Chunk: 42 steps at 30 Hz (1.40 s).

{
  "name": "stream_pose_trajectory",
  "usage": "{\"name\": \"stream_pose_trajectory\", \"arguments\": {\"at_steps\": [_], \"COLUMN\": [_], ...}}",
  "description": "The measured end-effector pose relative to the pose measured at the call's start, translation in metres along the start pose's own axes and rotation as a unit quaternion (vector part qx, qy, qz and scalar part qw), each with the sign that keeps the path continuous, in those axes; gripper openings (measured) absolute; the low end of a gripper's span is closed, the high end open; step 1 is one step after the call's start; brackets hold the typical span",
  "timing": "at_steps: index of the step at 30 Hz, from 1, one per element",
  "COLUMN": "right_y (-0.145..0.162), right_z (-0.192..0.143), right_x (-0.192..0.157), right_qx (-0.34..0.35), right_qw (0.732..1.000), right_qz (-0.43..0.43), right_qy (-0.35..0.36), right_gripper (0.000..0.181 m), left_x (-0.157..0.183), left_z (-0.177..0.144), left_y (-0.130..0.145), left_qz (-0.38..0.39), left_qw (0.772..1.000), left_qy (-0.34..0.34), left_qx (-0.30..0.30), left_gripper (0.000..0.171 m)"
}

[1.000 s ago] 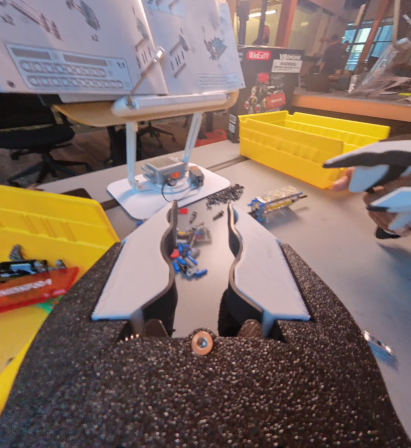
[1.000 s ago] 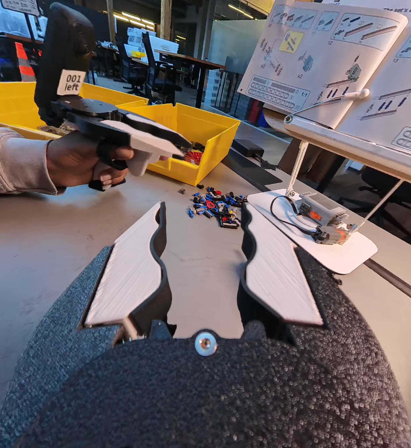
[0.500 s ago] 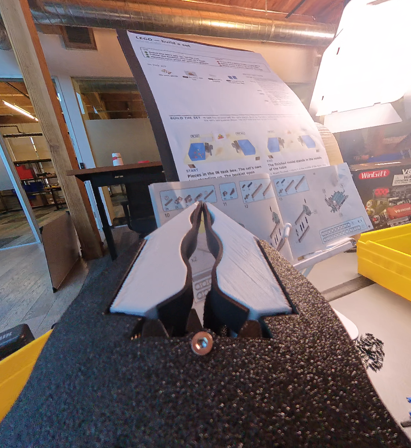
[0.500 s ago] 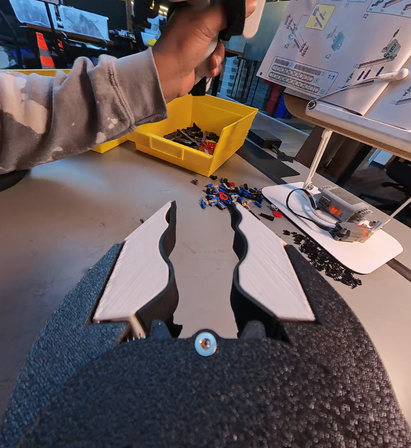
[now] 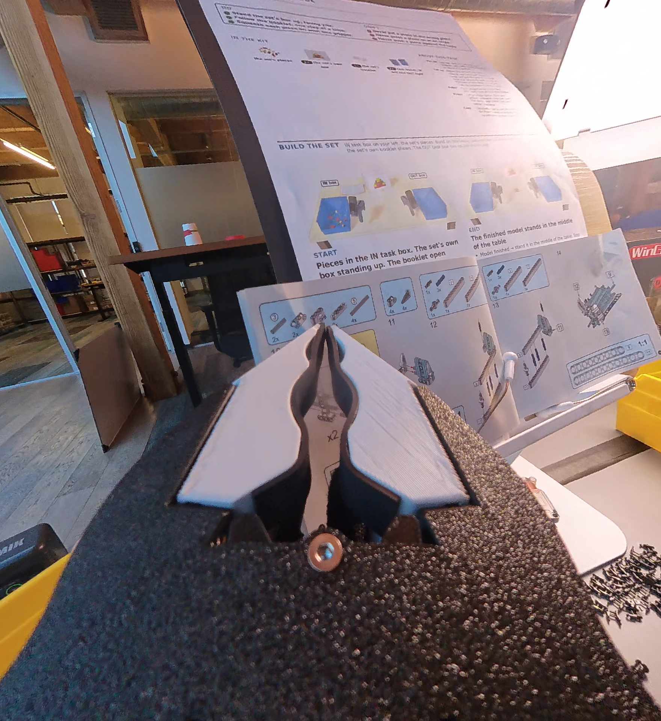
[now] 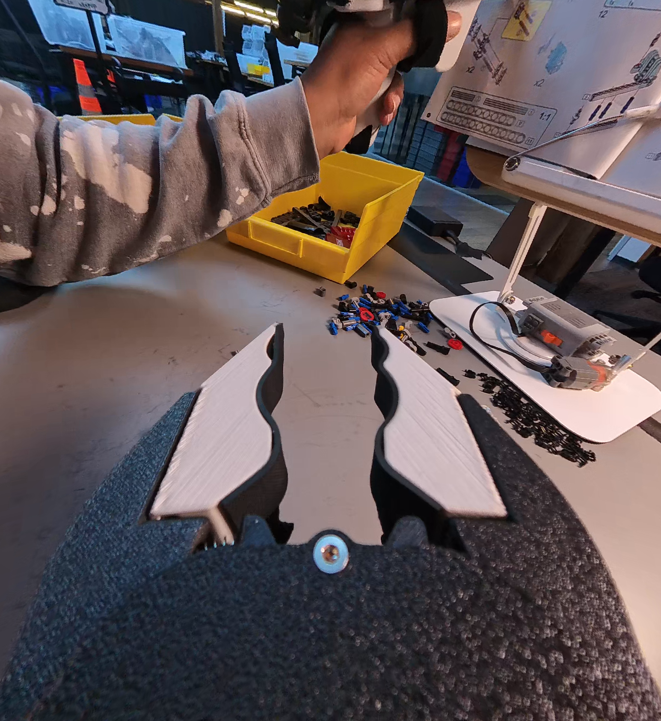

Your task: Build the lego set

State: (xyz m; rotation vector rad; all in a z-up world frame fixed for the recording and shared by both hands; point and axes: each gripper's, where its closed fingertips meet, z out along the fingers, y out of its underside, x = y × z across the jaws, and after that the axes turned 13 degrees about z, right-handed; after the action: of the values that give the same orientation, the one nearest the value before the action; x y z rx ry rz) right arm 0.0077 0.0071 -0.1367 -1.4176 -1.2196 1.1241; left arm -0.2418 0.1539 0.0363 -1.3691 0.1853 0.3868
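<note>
The left gripper (image 5: 324, 331) was raised before the open instruction booklet (image 5: 453, 335), its jaws closed together on nothing. The right gripper (image 6: 327, 331) was held with jaws apart over the grey table (image 6: 134, 351), near the scattered small parts (image 6: 379, 312).

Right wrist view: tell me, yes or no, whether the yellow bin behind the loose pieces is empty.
No. The yellow bin holds a heap of black strips and red pieces, seen over its front wall.
</note>
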Motion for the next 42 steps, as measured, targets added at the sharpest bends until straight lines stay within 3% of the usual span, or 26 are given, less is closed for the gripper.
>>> {"name": "stream_pose_trajectory", "arguments": {"at_steps": [5,10,14,17,21,26,29,35,42], "right_y": [-0.001,-0.003,-0.005,-0.003,-0.001,-0.001,-0.005,-0.013,-0.018], "right_z": [-0.001,-0.003,-0.005,-0.004,-0.002,-0.002,-0.004,-0.012,-0.019], "right_x": [0.000,0.003,0.005,0.003,-0.001,0.001,0.006,0.019,0.030], "right_qx": [0.004,0.011,0.017,0.010,0.003,0.004,0.014,0.045,0.069], "right_qw": [1.000,1.000,1.000,1.000,1.000,1.000,1.000,0.996,0.991], "right_qz": [0.002,0.017,0.019,0.014,0.007,0.012,0.026,0.068,0.112], "right_qy": [-0.002,-0.001,0.002,0.002,-0.001,0.003,0.009,0.022,0.023], "right_gripper": [0.043,0.043,0.043,0.043,0.043,0.043,0.043,0.042,0.042], "left_x": [0.024,0.037,-0.016,-0.084,-0.155,-0.196,-0.204,-0.201,-0.181], "left_z": [-0.018,-0.071,-0.126,-0.169,-0.235,-0.317,-0.353,-0.389,-0.398], "left_y": [-0.012,-0.048,-0.061,-0.030,0.048,0.159,0.207,0.253,0.263], "left_qz": [-0.004,0.025,0.072,0.110,0.125,0.143,0.137,0.116,0.105], "left_qw": [0.999,0.994,0.993,0.984,0.938,0.832,0.768,0.679,0.630], "left_qy": [0.044,0.110,0.092,0.062,0.093,0.168,0.209,0.277,0.335], "left_qx": [0.000,0.006,-0.030,-0.128,-0.310,-0.510,-0.590,-0.670,-0.692], "left_gripper": [0.000,0.000,0.002,0.007,0.009,0.009,0.009,0.009,0.009]}}
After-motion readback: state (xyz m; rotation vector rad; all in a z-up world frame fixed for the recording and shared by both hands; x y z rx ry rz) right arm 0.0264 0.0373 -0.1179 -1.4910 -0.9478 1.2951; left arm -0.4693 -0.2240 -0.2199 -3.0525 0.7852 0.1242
